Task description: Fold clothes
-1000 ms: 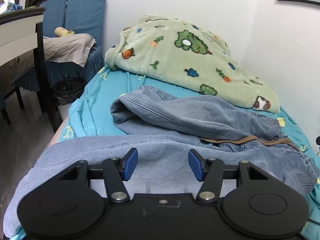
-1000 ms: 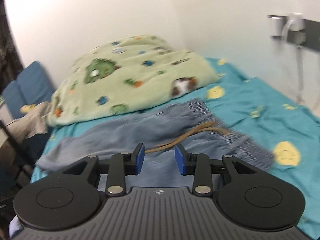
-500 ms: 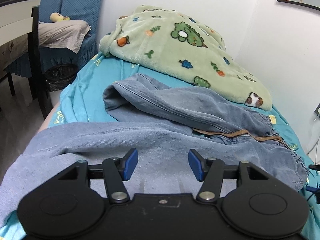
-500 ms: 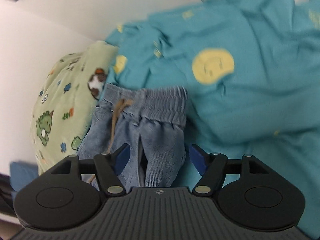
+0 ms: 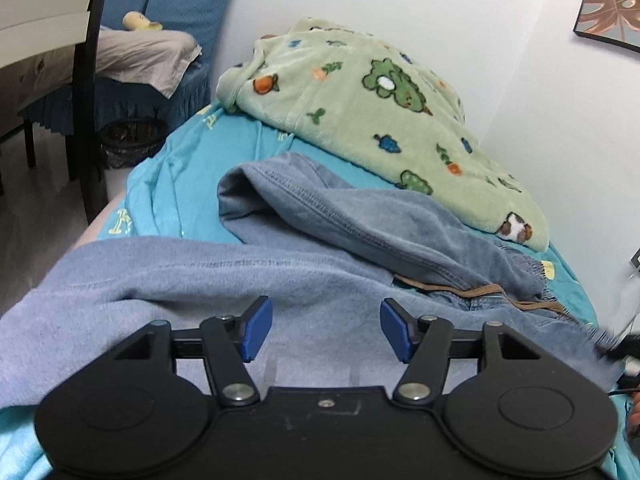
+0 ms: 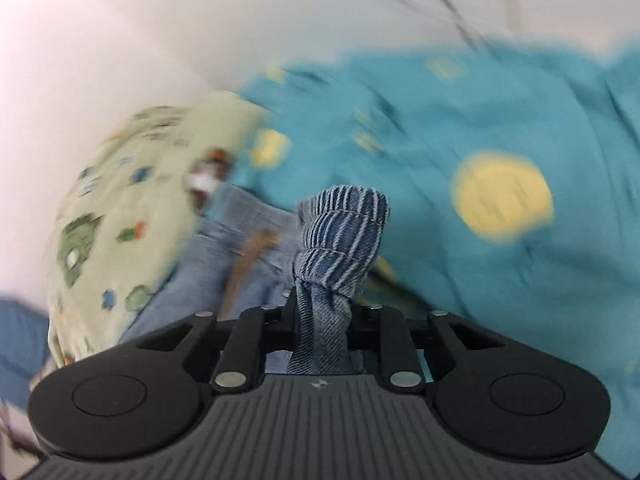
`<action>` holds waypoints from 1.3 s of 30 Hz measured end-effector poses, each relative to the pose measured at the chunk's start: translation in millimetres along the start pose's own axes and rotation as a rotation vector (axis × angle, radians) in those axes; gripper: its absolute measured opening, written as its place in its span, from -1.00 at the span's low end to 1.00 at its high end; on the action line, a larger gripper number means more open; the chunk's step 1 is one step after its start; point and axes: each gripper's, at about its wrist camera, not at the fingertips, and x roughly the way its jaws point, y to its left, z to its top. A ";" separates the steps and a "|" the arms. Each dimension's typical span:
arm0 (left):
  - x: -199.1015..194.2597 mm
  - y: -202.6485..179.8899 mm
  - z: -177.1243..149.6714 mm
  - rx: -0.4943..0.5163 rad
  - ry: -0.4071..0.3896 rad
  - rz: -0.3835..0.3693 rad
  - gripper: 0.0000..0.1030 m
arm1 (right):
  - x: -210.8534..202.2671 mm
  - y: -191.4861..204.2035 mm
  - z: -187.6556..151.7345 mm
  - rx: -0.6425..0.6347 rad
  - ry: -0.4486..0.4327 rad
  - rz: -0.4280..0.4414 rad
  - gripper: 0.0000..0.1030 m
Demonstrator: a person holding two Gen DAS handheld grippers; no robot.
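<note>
A pair of light blue denim trousers (image 5: 360,232) lies crumpled across the teal bed sheet (image 5: 172,184), with a brown drawstring (image 5: 480,292) at the waist. My left gripper (image 5: 326,328) is open and empty, hovering low over the near trouser leg. In the right wrist view my right gripper (image 6: 324,312) is shut on the elastic waistband (image 6: 340,232), which bunches up between its fingers. The rest of the trousers (image 6: 224,248) trails off to the left there; that view is blurred.
A green cartoon-print blanket (image 5: 380,112) is heaped at the back of the bed against the white wall. Left of the bed stand a blue-covered chair (image 5: 176,8), a black bin (image 5: 128,140) and a dark table leg (image 5: 86,100). Cables hang at the right wall (image 5: 632,320).
My right gripper moved down onto the waistband and closed on it. My left gripper stayed open and drifted slightly closer over the trouser leg.
</note>
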 end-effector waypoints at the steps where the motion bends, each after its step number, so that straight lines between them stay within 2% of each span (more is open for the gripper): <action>1: 0.7 0.5 -0.4 -0.002 0.002 -0.001 0.10 | -8.8 9.4 3.0 -0.035 -0.039 0.031 -0.66; 6: -0.3 2.9 -1.3 -0.009 -0.003 -0.004 0.10 | -47.0 20.5 19.9 -0.039 -0.221 0.201 -0.70; 8: -0.9 3.8 -1.4 -0.014 -0.005 -0.009 0.10 | -59.3 17.8 26.7 -0.051 -0.300 0.230 -0.70; 12: 1.1 3.5 -1.6 -0.008 0.005 -0.003 0.10 | -62.7 -1.2 39.5 -0.034 -0.359 0.142 -0.70; 14: 2.2 3.2 -2.0 -0.005 0.012 -0.002 0.10 | -56.6 -24.4 45.2 0.027 -0.346 0.062 -0.70; 16: 3.5 2.0 -3.1 0.001 0.020 -0.006 0.10 | -41.2 -53.4 47.3 0.110 -0.269 -0.035 -0.69; 19: 6.2 0.0 -3.8 0.009 0.029 -0.007 0.10 | -17.6 -82.8 39.8 0.158 -0.126 -0.174 -0.68; 23: 10.1 -0.9 -4.6 0.015 0.049 -0.006 0.10 | -10.7 -87.2 35.8 0.115 -0.094 -0.230 -0.61; 26: 9.0 0.7 -4.2 0.008 0.052 -0.014 0.10 | -16.1 -71.4 30.4 0.046 -0.096 -0.267 -0.36; 27: 8.3 0.9 -3.7 0.006 0.052 -0.018 0.10 | -18.5 -68.5 29.9 0.035 -0.093 -0.281 -0.14; 30: 6.7 0.4 -3.0 0.004 0.049 -0.026 0.10 | -28.9 -61.4 29.1 0.023 -0.095 -0.310 0.14; 34: 4.8 -1.5 -2.9 0.006 0.049 -0.039 0.10 | -58.6 -44.7 15.6 0.035 -0.135 -0.294 0.16; 39: 2.6 -0.4 -3.5 0.003 0.050 -0.045 0.10 | -80.6 -4.2 0.1 -0.067 -0.219 -0.213 0.16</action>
